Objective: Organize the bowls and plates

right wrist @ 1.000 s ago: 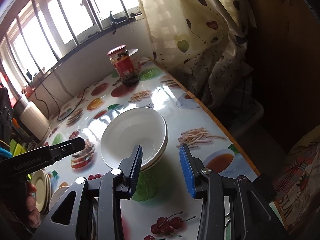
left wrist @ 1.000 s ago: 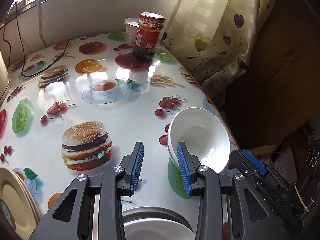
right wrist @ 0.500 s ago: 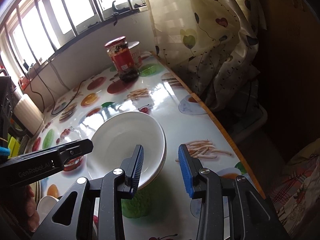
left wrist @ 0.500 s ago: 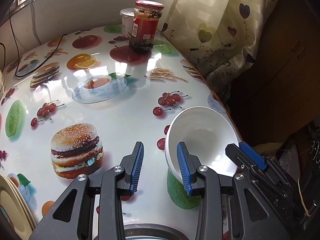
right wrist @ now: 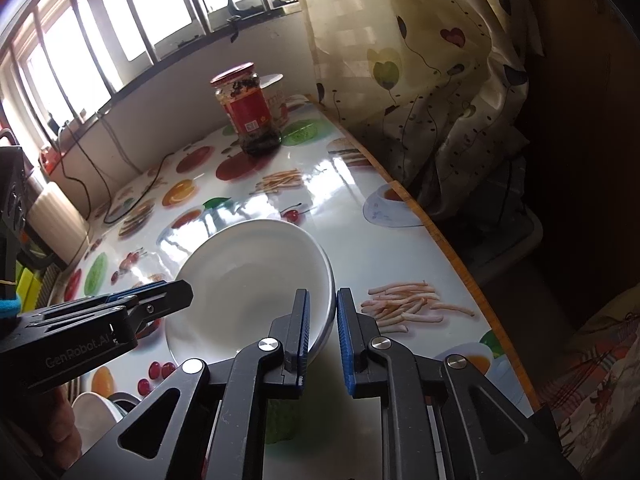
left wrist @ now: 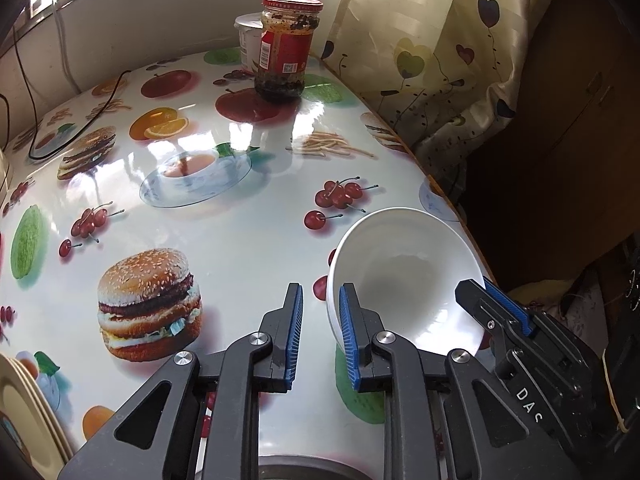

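Observation:
Two stacked white bowls [left wrist: 404, 280] sit tilted near the table's right edge; they also show in the right wrist view [right wrist: 256, 280]. My left gripper [left wrist: 320, 332] is open, its right finger against the bowls' left rim, nothing between the pads. My right gripper [right wrist: 322, 332] has narrowed around the bowls' near rim, which sits between its blue pads. Whether the pads press the rim is unclear. A stack of cream plates [left wrist: 24, 404] lies at the table's left edge. Another white bowl [right wrist: 94, 412] sits in a metal dish at the near edge.
A red-lidded jar [left wrist: 288, 48] and a white tub [left wrist: 250, 40] stand at the far end, by the curtain [left wrist: 420, 40]. A black cable [left wrist: 80, 128] lies at the far left. The table's right edge [right wrist: 440, 240] drops off beside the bowls.
My right gripper's jaws have closed in around the bowls' rim. Both grippers have moved forward, the left one closer to the bowls' left rim. The bowls have tipped slightly.

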`<state>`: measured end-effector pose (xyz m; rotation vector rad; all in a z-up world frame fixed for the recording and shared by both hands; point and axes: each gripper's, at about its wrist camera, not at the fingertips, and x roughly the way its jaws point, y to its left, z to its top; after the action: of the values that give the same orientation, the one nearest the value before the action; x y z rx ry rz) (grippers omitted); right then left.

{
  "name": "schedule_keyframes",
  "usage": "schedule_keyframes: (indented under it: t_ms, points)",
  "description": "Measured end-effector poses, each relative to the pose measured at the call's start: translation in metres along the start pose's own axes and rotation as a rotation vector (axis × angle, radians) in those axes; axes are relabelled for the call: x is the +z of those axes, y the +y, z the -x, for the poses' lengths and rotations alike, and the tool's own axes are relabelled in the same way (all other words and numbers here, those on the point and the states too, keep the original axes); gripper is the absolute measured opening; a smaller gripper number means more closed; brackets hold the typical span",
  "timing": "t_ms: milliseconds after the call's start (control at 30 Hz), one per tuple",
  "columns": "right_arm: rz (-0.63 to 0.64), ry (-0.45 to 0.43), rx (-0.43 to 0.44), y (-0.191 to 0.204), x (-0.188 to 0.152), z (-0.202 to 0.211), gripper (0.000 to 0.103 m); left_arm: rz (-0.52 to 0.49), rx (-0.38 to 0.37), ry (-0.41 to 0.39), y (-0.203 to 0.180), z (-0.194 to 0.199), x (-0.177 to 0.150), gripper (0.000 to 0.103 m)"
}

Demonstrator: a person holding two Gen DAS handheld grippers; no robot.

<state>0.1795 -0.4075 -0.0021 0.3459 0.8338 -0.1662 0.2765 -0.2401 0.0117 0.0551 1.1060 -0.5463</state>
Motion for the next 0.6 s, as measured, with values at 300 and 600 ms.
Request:
schedule_keyframes:
  t_ms: [300, 600]
  points:
    - [-0.002, -0.002, 0.001, -0.0004, 0.0004, 0.0003, 0.012, -0.013, -0.002, -0.007, -0.0038, -0.0002, -0.0001, 0.009]
    - [-0.004, -0.004, -0.003, 0.0010, 0.0006, 0.0006, 0.012, -0.023, 0.006, -0.012, -0.0060, -0.0008, -0.0009, 0.007]
